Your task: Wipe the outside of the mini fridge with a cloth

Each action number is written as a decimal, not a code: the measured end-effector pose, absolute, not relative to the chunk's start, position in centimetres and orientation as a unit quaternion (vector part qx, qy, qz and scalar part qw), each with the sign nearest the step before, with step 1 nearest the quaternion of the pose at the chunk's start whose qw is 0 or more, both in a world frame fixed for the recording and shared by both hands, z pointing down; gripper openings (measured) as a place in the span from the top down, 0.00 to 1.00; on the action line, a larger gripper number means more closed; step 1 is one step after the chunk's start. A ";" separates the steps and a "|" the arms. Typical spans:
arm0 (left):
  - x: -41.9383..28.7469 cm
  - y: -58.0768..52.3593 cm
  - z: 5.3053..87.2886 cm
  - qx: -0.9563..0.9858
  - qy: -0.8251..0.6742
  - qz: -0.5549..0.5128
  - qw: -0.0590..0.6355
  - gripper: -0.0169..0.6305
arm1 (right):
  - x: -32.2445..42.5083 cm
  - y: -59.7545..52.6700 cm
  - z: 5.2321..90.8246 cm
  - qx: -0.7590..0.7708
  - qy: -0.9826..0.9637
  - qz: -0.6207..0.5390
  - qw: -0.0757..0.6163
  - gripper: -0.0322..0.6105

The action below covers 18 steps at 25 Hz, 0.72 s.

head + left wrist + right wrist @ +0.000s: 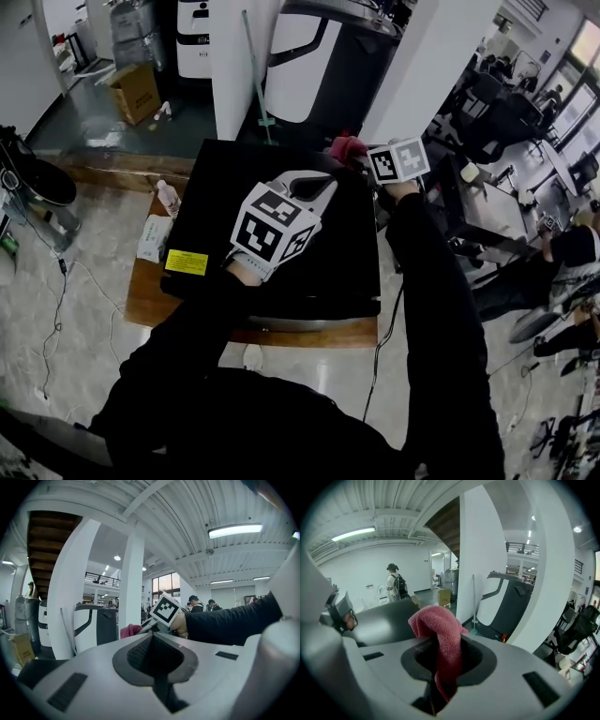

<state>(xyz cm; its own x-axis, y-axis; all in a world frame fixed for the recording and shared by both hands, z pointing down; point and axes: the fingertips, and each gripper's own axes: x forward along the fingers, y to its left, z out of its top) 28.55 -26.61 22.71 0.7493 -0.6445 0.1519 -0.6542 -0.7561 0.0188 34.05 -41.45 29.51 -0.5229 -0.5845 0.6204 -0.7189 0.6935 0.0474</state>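
An open hall with white pillars (pixel 239 66) surrounds a low wooden table (pixel 145 298) on which the black mini fridge (pixel 342 258) sits. At the fridge top's far right corner, the right gripper (pixel 359 159) is clenched on a pink cloth (pixel 440 630), which bunches up between its jaws. The left gripper (pixel 314 184) hangs over the middle of the top with its jaws together, nothing between them, near the cloth but apart from it.

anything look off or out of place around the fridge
Nothing stands out. The mini fridge sits flat on its low table, the pink cloth is pinched in the right gripper, and the left gripper is shut, empty.
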 end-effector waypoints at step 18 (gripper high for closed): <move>27.6 -24.6 24.3 0.929 -0.356 0.077 0.064 0.96 | 32.4 -34.6 32.6 0.279 -0.872 0.116 0.384 0.84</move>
<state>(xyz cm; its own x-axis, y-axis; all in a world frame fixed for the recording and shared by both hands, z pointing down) 27.62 -24.55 24.35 0.7342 -0.6523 0.1883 -0.6721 -0.7376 0.0649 32.37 -34.62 32.64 -0.5491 -0.3988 0.7345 -0.5762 0.8172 0.0129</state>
